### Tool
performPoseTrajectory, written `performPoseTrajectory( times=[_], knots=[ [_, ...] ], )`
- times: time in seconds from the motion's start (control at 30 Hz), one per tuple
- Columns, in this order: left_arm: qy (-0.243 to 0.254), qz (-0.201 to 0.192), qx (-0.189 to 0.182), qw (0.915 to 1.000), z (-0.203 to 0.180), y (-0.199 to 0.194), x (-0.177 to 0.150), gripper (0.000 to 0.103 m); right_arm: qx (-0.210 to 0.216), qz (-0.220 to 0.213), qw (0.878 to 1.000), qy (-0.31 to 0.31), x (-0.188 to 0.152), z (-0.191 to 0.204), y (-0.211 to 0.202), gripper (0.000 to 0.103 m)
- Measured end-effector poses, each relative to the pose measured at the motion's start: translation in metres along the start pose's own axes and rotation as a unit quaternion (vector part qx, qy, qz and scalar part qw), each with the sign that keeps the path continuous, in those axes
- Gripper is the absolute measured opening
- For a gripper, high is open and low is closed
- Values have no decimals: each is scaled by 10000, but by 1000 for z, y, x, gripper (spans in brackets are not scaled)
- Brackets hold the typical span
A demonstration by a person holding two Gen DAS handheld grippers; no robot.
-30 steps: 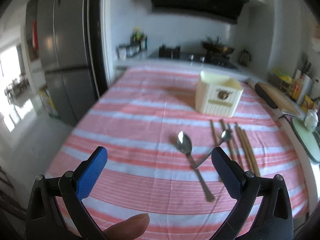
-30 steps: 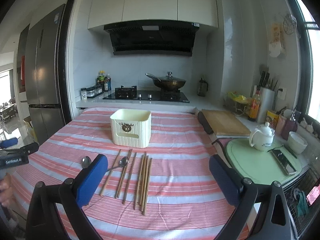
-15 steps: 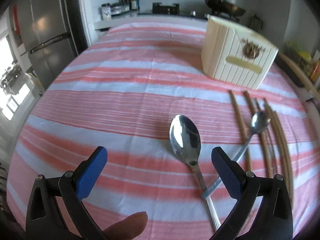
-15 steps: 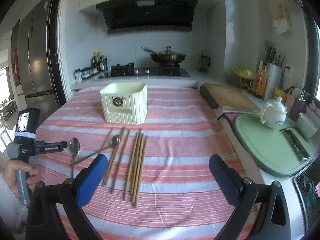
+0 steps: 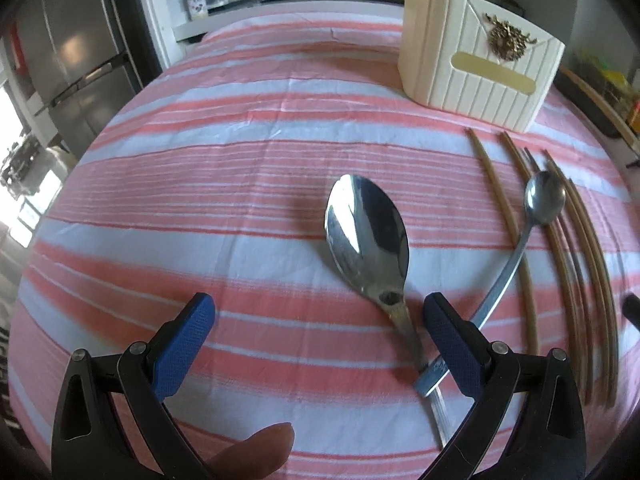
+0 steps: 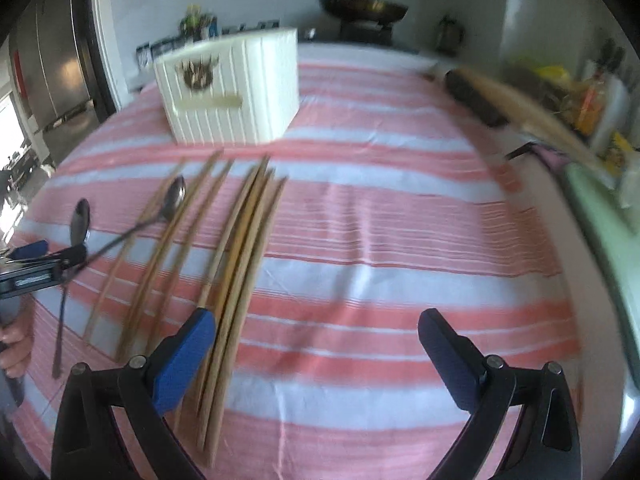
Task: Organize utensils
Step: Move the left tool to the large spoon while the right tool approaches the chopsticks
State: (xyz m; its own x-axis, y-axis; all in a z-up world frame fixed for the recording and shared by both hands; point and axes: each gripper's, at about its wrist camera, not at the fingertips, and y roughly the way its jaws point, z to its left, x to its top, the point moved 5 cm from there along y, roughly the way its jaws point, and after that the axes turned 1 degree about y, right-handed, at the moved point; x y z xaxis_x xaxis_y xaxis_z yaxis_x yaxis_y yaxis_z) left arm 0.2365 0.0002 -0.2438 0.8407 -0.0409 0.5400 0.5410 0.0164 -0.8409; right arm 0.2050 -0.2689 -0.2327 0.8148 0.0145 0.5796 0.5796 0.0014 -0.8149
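Observation:
A large steel spoon (image 5: 368,236) lies on the striped cloth, its handle crossed by a small long-handled spoon (image 5: 544,200). Several wooden chopsticks (image 5: 560,248) lie to their right. A cream utensil box (image 5: 476,68) stands behind. My left gripper (image 5: 318,332) is open, low over the cloth, its right finger beside the large spoon's neck. In the right wrist view my right gripper (image 6: 316,340) is open, its left finger over the near ends of the chopsticks (image 6: 236,256). The box (image 6: 236,88), both spoons (image 6: 80,220) and the left gripper (image 6: 36,260) show there too.
The red-and-white striped cloth (image 5: 200,152) covers the table. A cutting board (image 6: 528,108) and a green mat (image 6: 600,208) lie along the right side. A stove with a wok (image 6: 360,8) is at the back. A fridge (image 5: 72,60) stands left.
Both grippers have moved forward and down toward the table. The left now straddles the large spoon's handle area; the right has closed in on the chopsticks' near ends.

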Motion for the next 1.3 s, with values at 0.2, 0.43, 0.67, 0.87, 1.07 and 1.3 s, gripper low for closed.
performPoseTrajectory(
  times=[0.2,0.43,0.67,0.87,1.07,1.3],
  knots=[
    [359,124,-45,9993,10,-3,-2,103,-60,227,9997,-28,0,1,15,103],
    [621,257,8,9977,26,-3,-3,103,-45,417,9991,85,0,-10,16,103],
    [447,438,-181,9979,35,-4,-13,103,-57,466,9986,-255,10,1,23,103],
    [486,619,-197,9967,61,-1,-12,103,-305,652,9970,-301,10,-13,23,103],
    [731,726,-420,9938,47,6,-5,101,-219,927,9942,-507,10,-19,27,102],
    [1140,722,-673,9886,15,14,21,74,398,1225,9882,-826,37,-2,40,66]
  ],
)
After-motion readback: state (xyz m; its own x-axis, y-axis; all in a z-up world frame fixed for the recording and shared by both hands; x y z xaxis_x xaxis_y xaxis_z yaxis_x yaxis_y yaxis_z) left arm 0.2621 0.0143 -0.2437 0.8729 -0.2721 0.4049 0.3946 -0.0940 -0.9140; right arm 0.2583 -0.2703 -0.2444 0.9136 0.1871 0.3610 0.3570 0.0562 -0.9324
